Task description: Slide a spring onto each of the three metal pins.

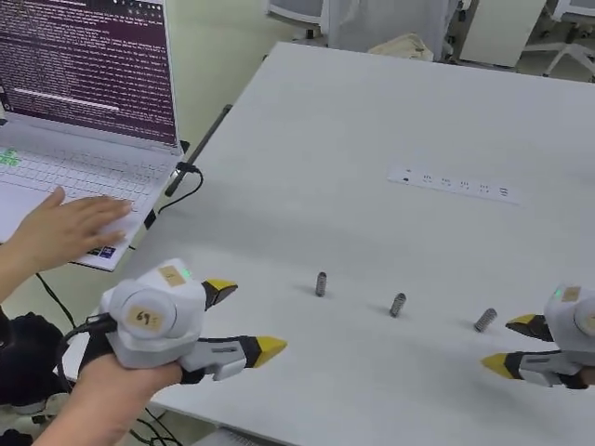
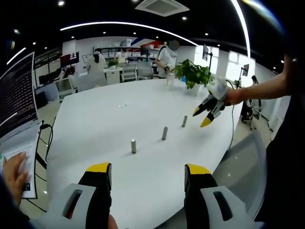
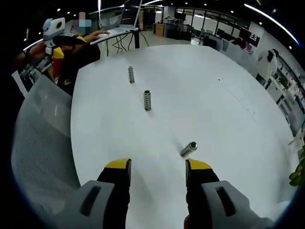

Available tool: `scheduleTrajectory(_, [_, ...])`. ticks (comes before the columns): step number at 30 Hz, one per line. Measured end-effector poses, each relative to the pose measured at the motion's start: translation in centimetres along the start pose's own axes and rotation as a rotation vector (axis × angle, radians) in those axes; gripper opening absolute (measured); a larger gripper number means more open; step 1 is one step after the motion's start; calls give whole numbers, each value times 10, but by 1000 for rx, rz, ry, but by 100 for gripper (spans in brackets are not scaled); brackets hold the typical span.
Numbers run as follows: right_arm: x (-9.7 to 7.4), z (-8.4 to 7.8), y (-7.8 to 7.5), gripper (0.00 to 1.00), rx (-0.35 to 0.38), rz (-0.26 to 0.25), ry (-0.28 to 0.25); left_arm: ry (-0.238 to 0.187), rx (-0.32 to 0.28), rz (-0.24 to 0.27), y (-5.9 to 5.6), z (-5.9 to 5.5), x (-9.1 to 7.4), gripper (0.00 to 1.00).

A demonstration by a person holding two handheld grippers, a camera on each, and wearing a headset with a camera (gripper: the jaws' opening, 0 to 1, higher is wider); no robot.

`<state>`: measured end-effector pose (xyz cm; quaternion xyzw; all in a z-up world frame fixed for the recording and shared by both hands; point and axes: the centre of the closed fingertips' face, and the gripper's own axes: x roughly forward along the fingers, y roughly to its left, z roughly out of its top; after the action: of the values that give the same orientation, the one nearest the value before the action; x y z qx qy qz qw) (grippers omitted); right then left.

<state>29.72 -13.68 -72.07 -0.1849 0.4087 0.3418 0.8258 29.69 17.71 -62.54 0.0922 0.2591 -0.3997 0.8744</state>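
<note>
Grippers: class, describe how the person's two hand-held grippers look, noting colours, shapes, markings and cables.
Both the left gripper and the right gripper have rounded white bodies, dark jaws with yellow tips, tan stickers and a green light. The left one bears a round sticker with a dark mark and trails a black cable. Jaw bases are grey and slotted.

Open-plan office. Big white table [image 1: 372, 111]: laptop [image 1: 88, 88] at its left edge, power strip [image 1: 453, 184] on top, potted plant [image 2: 193, 74] at far end. Ceiling light strips [image 2: 95, 24] overhead.
</note>
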Motion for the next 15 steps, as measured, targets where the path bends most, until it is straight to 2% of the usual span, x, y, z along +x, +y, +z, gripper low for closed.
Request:
scheduleTrajectory(7, [-10,4,5,48,27,-20,-45,-5,7,-21,0,3,6,57])
scheduleTrajectory(13, [-27,7,12,51,58,-50,-87,-9,14,-40,-2,6,13,57])
scheduleTrajectory(15, [-26,4,12,52,69,-59,-96,-9,18,-47,-3,8,16,58])
